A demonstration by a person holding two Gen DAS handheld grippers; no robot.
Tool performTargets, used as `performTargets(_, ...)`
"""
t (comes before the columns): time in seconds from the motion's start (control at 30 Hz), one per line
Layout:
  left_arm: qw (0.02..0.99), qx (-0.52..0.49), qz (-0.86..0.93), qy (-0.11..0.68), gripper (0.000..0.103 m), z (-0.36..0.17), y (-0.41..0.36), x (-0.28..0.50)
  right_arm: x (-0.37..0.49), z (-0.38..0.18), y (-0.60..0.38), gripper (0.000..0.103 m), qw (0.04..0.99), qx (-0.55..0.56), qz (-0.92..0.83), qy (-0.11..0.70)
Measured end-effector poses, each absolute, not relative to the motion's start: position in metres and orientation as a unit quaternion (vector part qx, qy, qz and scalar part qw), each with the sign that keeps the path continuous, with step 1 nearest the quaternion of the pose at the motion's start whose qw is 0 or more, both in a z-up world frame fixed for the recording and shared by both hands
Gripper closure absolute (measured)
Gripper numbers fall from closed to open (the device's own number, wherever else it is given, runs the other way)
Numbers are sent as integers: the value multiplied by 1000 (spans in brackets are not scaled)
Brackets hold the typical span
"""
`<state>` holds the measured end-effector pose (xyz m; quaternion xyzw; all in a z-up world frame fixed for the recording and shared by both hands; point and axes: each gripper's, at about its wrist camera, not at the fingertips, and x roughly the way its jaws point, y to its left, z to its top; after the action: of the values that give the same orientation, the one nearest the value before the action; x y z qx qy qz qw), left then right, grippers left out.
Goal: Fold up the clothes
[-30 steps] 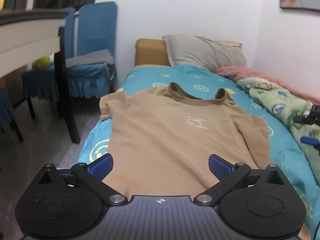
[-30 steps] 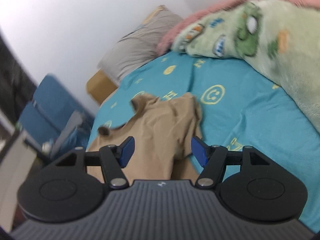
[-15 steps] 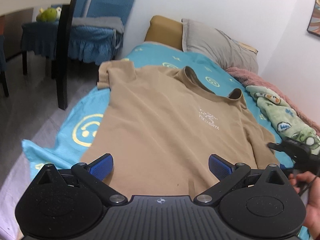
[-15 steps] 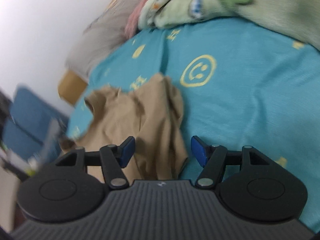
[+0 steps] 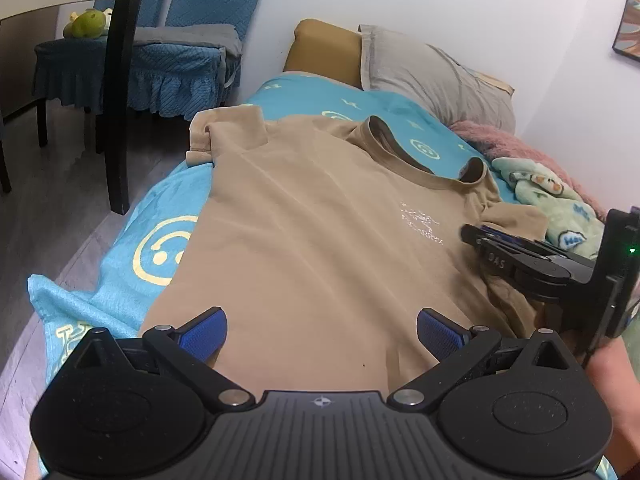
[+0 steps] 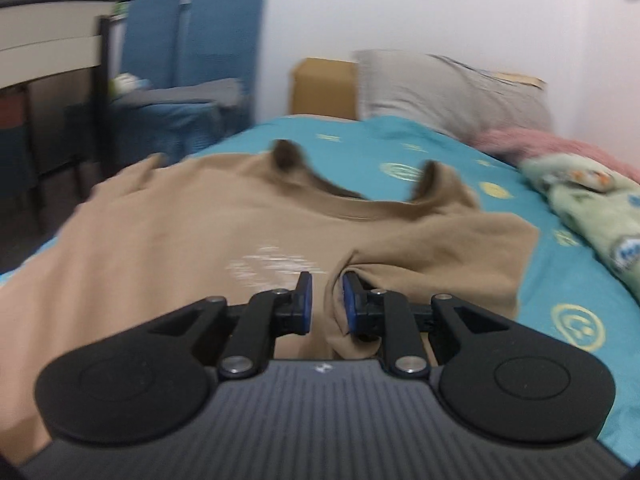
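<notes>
A tan T-shirt with a small white chest print lies face up on the turquoise bed sheet, collar toward the pillow. My left gripper is open and empty above the shirt's lower part. My right gripper has its jaws nearly shut on a fold of the shirt beside the right sleeve. It also shows in the left wrist view at the right, low over the sleeve.
A grey pillow and tan headboard cushion lie at the bed's head. A green and pink blanket is bunched along the right side. Blue-covered chairs and a dark table leg stand left of the bed.
My right gripper swung from the bed's right side over the shirt and closed on fabric near the right sleeve. My left gripper rose and tilted, still open.
</notes>
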<state>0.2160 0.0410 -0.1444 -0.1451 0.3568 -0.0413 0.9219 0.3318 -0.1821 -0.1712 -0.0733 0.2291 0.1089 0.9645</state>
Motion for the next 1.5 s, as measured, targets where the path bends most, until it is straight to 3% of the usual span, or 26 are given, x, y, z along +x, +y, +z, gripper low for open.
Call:
performTargets(0.03,922,-145,-42,357,1,-144,41,216,332,-168,-180,78,963,-65,122,230)
performTargets(0.07,922,-146,-43,357,1,-144,41,216,330,-163,-183,66,963,-48,135,230)
performTargets(0.1,922,-147,-44,356,1,-144,41,215,327,-158,-190,47,963,-21,149,225)
performTargets(0.17,921,-149,-46,357,1,-143,41,215,317,-143,-207,22,966,46,163,193)
performTargets(0.33,920,-155,-49,358,1,-143,42,214,303,-116,-267,19,967,202,114,109)
performTargets(0.47,919,-155,-51,360,1,-143,41,214,306,-136,-315,19,948,285,7,141)
performTargets(0.53,918,-155,-51,361,1,-144,41,215,308,-156,-331,26,937,299,-27,181)
performTargets(0.7,916,-156,-51,366,1,-147,41,216,316,-187,-323,26,933,239,-9,270)
performTargets(0.93,916,-158,-52,366,1,-148,41,218,342,-184,-296,29,942,178,58,278)
performTargets(1.0,916,-157,-53,365,1,-149,41,219,355,-183,-299,43,940,190,76,272)
performTargets(1.03,916,-157,-53,365,1,-149,41,219,360,-180,-301,64,939,190,77,276)
performTargets(1.07,916,-156,-53,365,1,-150,41,220,365,-177,-303,95,938,191,77,280)
performTargets(1.1,916,-156,-53,365,1,-150,40,220,369,-174,-305,98,936,191,78,284)
performTargets(1.33,918,-147,-56,365,1,-150,37,220,384,-109,-371,98,952,197,2,236)
performTargets(1.5,919,-132,-62,366,1,-152,30,220,409,-94,-435,98,949,127,-129,257)
